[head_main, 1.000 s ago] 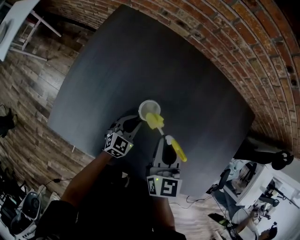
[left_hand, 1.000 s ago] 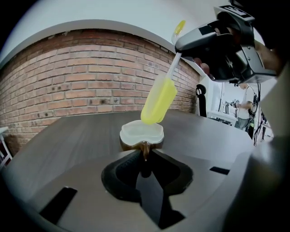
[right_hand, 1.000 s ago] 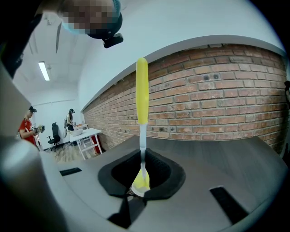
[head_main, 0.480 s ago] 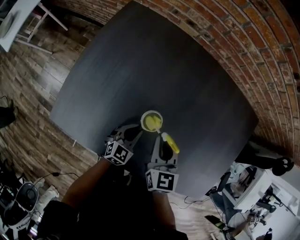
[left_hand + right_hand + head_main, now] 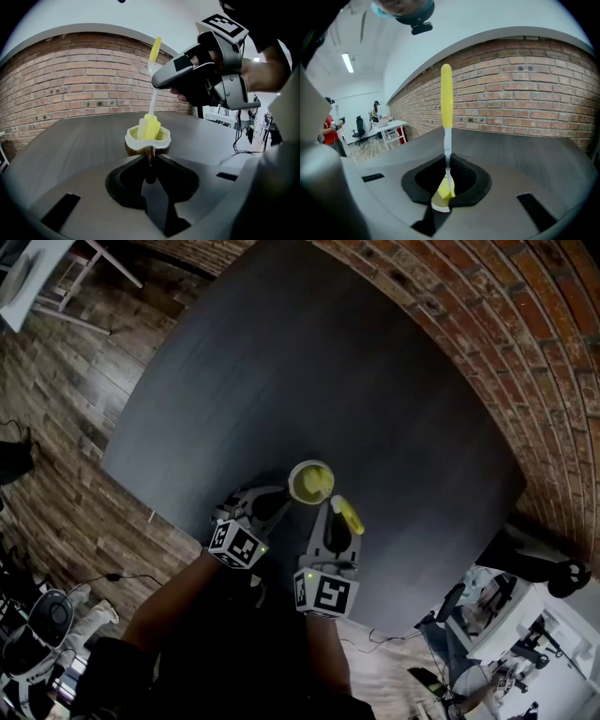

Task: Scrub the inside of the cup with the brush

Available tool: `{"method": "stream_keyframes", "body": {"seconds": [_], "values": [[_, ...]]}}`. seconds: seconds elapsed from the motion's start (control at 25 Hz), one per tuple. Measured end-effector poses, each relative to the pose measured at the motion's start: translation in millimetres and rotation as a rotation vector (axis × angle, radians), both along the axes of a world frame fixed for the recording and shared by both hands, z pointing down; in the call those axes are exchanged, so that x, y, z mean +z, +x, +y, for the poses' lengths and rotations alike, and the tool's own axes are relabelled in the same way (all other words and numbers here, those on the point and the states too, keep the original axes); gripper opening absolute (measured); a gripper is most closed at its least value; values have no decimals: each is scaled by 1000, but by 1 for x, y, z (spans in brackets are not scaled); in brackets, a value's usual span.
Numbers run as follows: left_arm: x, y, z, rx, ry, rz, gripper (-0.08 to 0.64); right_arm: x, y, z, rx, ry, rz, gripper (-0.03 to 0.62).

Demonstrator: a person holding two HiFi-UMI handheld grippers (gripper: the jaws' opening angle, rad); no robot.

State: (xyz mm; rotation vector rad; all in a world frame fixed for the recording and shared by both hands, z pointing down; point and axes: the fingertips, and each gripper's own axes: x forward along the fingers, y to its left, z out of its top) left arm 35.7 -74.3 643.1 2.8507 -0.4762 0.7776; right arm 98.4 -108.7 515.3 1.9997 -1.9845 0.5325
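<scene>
Left gripper (image 5: 150, 157) pinches edge of small cream cup (image 5: 161, 137); right gripper (image 5: 447, 171) clamps yellow sponge brush (image 5: 446, 93) by thin stem (head inside). Hard scrubbing may tip cup or slip stem.

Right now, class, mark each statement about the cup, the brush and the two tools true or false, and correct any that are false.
1. The head of the brush sits inside the cup. True.
2. The right tool is empty. False: its jaws are closed on the brush's thin handle, and the yellow end sticks up above them.
3. The cup lies on its side. False: it stands upright on the dark table, mouth upward.
4. The left tool is closed on the near side of the cup. True.
</scene>
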Motion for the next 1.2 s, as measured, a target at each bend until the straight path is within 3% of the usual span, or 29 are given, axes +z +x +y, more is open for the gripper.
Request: {"method": "stream_keyframes", "body": {"seconds": [0.36,0.68,0.96,1.2], "values": [[0,2,0,6,7,6,81,-1,-5,-12,-2,41,-78,49],[0,0,1,10,18,3,81,-3,-18,-6,-94,14,-93,49],[0,1,0,11,15,3,82,-3,-27,9,-212,-75,-38,49],[0,1,0,10,14,2,81,-5,-28,13,-250,-120,49,49]]}}
